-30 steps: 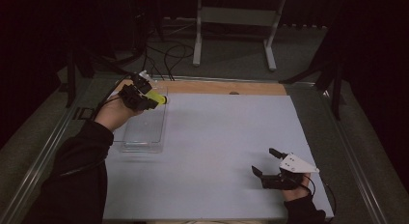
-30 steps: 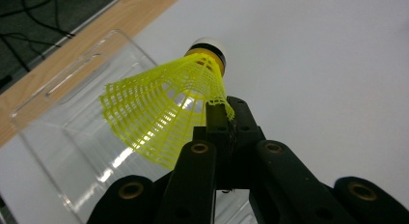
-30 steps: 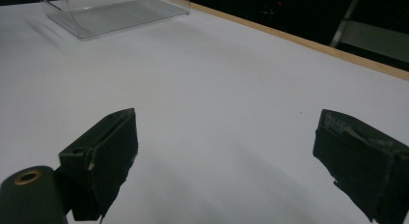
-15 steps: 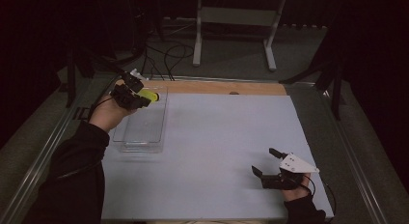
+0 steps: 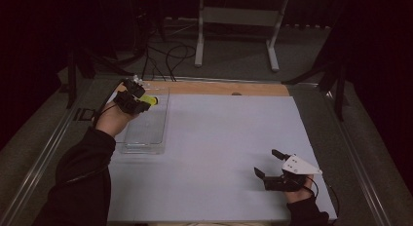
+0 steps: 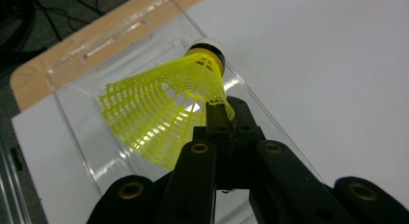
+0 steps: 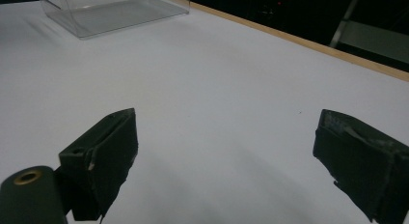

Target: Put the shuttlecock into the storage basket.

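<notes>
High view: the left gripper (image 5: 138, 100) is being held above the far end of a clear plastic tray (image 5: 146, 138), near the far left corner of the white table (image 5: 219, 138). A yellow shuttlecock (image 5: 148, 100) is being pinched by this gripper, and it is sticking out just beyond the jaws, toward the right. In the left gripper view the same shuttlecock (image 6: 169, 108) is being gripped at the rim of its net skirt, with the two black jaws pressed together on the mesh. The skirt is being spread out to the left of the jaws, while the white cork tip with its dark band is pointing away from them and slightly up. The tray (image 6: 120, 50) is lying directly under and ahead of the shuttlecock; whether they are touching cannot be told.

The right gripper (image 5: 272, 168) is being kept low over the near right part of the table, well apart from the tray. In the right gripper view its jaws are being held wide apart, with nothing between them except the bare white table (image 7: 231, 89). The tray (image 7: 115, 11) is being seen far ahead of them, to the left.
</notes>
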### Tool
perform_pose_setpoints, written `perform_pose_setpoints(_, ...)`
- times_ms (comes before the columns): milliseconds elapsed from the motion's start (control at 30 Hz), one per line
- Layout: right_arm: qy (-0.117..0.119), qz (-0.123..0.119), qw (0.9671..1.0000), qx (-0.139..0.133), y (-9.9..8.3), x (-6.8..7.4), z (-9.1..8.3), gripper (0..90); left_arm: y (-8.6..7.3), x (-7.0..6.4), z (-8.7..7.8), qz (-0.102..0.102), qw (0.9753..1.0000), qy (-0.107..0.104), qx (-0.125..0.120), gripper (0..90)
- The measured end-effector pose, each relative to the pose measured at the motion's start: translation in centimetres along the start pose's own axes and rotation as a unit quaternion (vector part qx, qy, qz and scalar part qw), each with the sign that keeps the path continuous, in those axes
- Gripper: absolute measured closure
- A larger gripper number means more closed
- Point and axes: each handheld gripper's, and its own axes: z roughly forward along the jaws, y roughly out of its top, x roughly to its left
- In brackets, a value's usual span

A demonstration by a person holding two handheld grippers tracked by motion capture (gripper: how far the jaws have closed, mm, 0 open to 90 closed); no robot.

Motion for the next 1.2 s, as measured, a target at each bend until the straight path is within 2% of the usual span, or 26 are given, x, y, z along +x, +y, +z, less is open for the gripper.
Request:
perform_pose_setpoints(467, 0.000, -0.001, 1.0000, 0.000, 0.0, 0.0, 0.0, 8.6, -1.0, -0.8, 2.9, -0.020, 0.9998, -0.006, 0.007, 90.0)
perform_pose_setpoints(600, 0.000, -0.001, 1.0000, 0.000, 0.0, 0.0, 0.0, 8.6, -1.2, -1.0, 3.7, -0.018, 0.9997, -0.002, 0.014, 90.0)
perform_pose_setpoints(667, 0.000, -0.001, 1.0000, 0.000, 0.0, 0.0, 0.0, 8.6, -1.3, -1.2, 4.0, -0.018, 0.9997, -0.007, 0.017, 90.0)
perform_pose_setpoints(867, 0.000, 0.000, 1.0000, 0.001, 0.0, 0.0, 0.0, 8.6, -1.5, -1.4, 4.6, -0.024, 0.9995, -0.014, 0.016, 90.0)
perform_pose_setpoints(1200, 0.000, -0.002, 1.0000, 0.002, 0.0, 0.0, 0.0, 8.6, -1.3, -1.8, 4.9, -0.020, 0.9993, -0.018, 0.026, 90.0)
